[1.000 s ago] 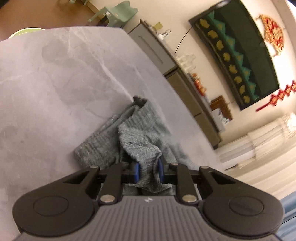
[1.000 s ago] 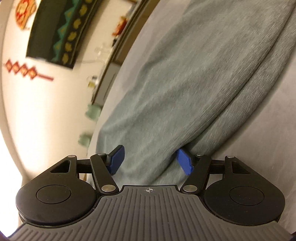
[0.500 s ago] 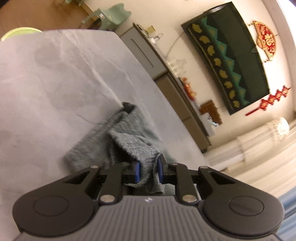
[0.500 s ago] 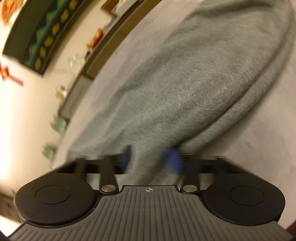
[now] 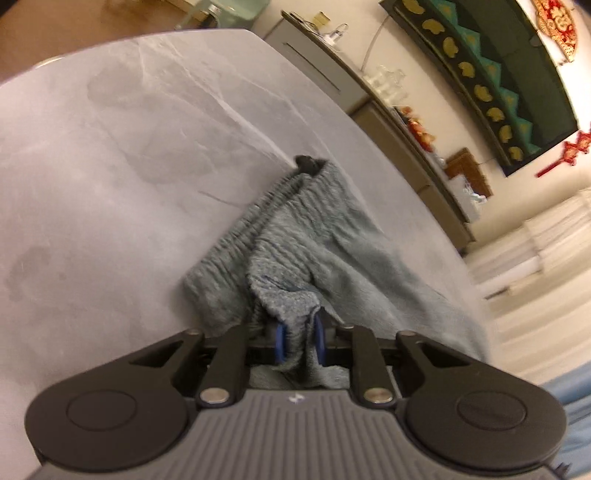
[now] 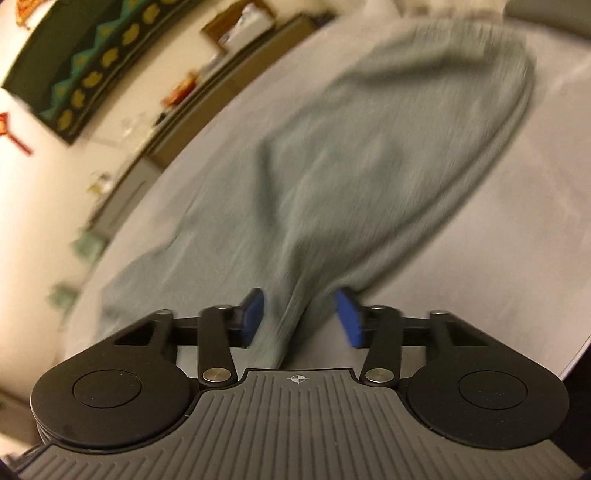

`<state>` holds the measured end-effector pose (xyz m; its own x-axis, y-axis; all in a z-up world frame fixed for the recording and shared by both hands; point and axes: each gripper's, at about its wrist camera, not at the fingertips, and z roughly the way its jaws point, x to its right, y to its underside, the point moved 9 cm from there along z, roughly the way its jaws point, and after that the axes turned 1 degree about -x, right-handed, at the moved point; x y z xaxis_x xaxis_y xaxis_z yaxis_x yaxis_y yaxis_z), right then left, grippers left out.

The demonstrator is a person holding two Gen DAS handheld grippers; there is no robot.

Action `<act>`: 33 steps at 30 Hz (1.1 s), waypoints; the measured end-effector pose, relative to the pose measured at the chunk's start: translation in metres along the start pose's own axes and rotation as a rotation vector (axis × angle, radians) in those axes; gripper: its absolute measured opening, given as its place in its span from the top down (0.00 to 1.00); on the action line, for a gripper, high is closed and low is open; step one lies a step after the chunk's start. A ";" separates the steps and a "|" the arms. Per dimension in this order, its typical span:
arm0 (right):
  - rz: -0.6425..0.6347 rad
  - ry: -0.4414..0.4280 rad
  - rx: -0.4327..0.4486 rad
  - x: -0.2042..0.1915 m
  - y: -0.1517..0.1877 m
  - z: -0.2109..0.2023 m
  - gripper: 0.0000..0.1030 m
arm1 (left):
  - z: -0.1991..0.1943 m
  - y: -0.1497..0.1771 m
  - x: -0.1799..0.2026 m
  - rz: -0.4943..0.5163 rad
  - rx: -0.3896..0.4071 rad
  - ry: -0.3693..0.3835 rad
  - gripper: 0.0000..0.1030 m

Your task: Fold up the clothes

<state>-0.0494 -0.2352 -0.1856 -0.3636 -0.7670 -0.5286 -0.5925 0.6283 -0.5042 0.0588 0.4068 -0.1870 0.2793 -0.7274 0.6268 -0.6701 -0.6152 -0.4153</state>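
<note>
Left wrist view: left gripper (image 5: 298, 345) clamped on a bunched fold of the grey-green knit garment (image 5: 295, 236), which lies crumpled on the grey marbled desk (image 5: 110, 166); best kept pinched and drawn taut so the ribbed cloth spreads flat. Right wrist view: right gripper (image 6: 299, 317), jaws just opening and now apart, a hanging fold of garment (image 6: 369, 147) between the pads (image 6: 253, 310) untouched; regrip an edge squarely before folding.

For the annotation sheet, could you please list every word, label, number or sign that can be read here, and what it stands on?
None can be read.
Red wall ornament: any characters are too blurred.
Gripper body: a small emblem, no letters.
Gripper body: a crosshair mark, no text.
</note>
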 end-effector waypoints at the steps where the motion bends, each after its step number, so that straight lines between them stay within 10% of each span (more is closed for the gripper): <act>1: -0.017 0.000 -0.006 -0.006 -0.006 0.009 0.63 | 0.000 -0.007 -0.004 -0.003 0.023 -0.027 0.86; 9: -0.160 -0.078 -0.108 -0.066 -0.041 0.073 0.59 | -0.015 -0.041 -0.036 -0.068 0.142 -0.150 0.86; 20: 0.330 -0.276 -0.016 0.076 -0.144 0.037 0.47 | -0.006 -0.053 -0.035 -0.032 0.086 -0.118 0.85; 23: 0.229 -0.166 0.002 0.076 -0.159 0.043 0.49 | -0.006 -0.052 -0.034 -0.027 0.083 -0.121 0.85; 27: 0.129 0.067 0.047 0.108 -0.169 0.037 0.99 | -0.009 -0.051 -0.036 -0.036 0.081 -0.116 0.85; 30: 0.063 0.194 0.079 0.120 -0.170 0.030 0.98 | -0.022 -0.052 -0.027 -0.028 0.102 -0.134 0.81; 33: -0.080 0.380 0.243 0.109 -0.186 -0.006 0.69 | -0.059 -0.056 -0.011 0.005 0.208 -0.164 0.72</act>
<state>0.0173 -0.4370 -0.1455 -0.5888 -0.7788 -0.2163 -0.4601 0.5430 -0.7024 0.0523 0.4675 -0.1315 0.3952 -0.7597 0.5164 -0.5205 -0.6484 -0.5556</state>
